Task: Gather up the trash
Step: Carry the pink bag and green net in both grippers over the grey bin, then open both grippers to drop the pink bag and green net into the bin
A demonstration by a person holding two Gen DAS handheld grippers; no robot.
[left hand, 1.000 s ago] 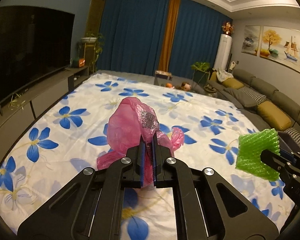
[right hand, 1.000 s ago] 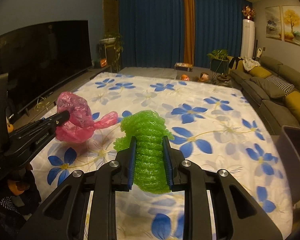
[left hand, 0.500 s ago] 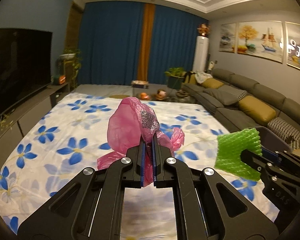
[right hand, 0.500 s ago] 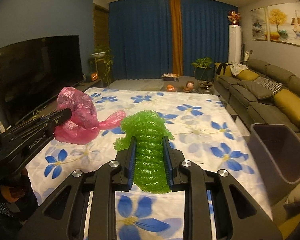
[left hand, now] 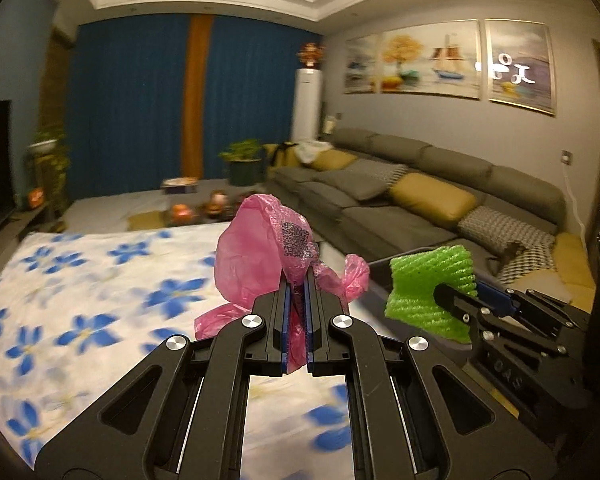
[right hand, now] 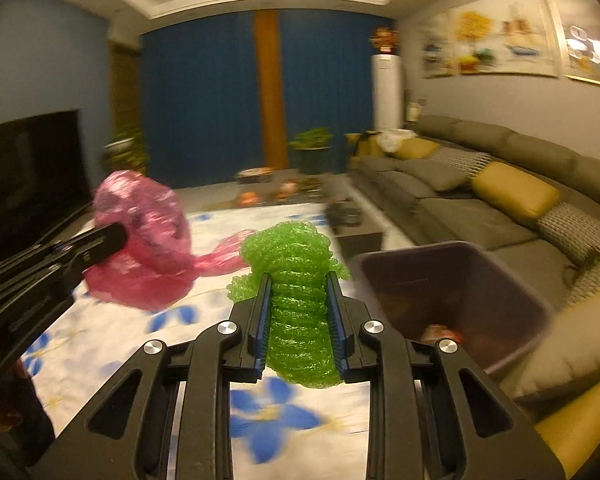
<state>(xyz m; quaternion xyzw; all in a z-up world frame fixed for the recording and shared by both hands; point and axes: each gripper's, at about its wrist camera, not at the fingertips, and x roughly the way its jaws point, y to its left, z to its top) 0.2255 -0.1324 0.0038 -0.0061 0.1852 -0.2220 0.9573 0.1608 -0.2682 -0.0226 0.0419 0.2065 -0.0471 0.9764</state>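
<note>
Above the floral sheet (left hand: 80, 280), my left tongs (left hand: 296, 284) pinch crinkled pink plastic bag (left hand: 256, 256); right tongs (right hand: 300, 280) clamp ribbed green foam netting (right hand: 296, 280) near the bin (right hand: 460, 280).

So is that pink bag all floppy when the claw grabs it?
Probably floppy: the pink bag crumples and bulges above the left claw, with a loose tail drooping sideways. It looks thin and see-through, so likely very light. Pinched flat between the fingers, it seems unlikely to slip.

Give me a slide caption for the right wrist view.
Right claw carries green foam netting toward the trash bin.
</note>
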